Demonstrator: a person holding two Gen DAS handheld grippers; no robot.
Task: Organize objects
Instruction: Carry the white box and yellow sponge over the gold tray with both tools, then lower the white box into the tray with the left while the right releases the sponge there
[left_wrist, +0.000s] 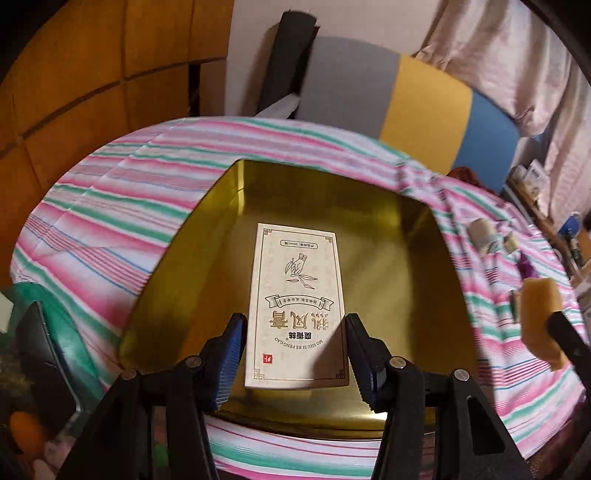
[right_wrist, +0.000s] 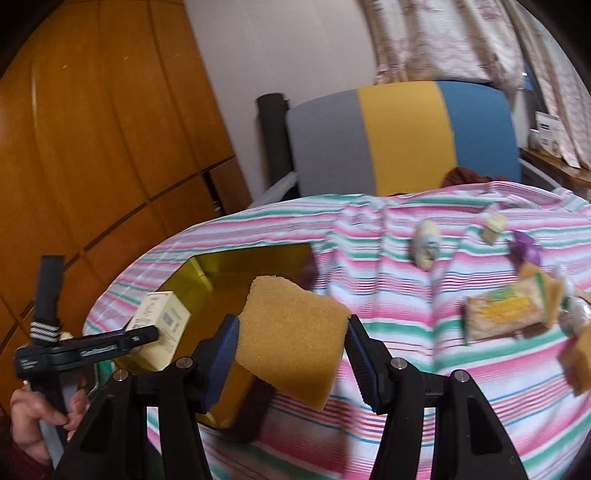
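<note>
Two grippers each pinch something. The left gripper clamps a cream rectangular cardboard box with gold print at frame centre, above the open gold-lined tin. The right gripper squeezes a mustard-yellow square sponge low centre, over the pink-and-green striped tablecloth.

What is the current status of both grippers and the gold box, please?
Left gripper shut on cream carton, over gold box. Right gripper shut on yellow sponge, beside the box. Loose packets on striped cloth, not in the way.
</note>
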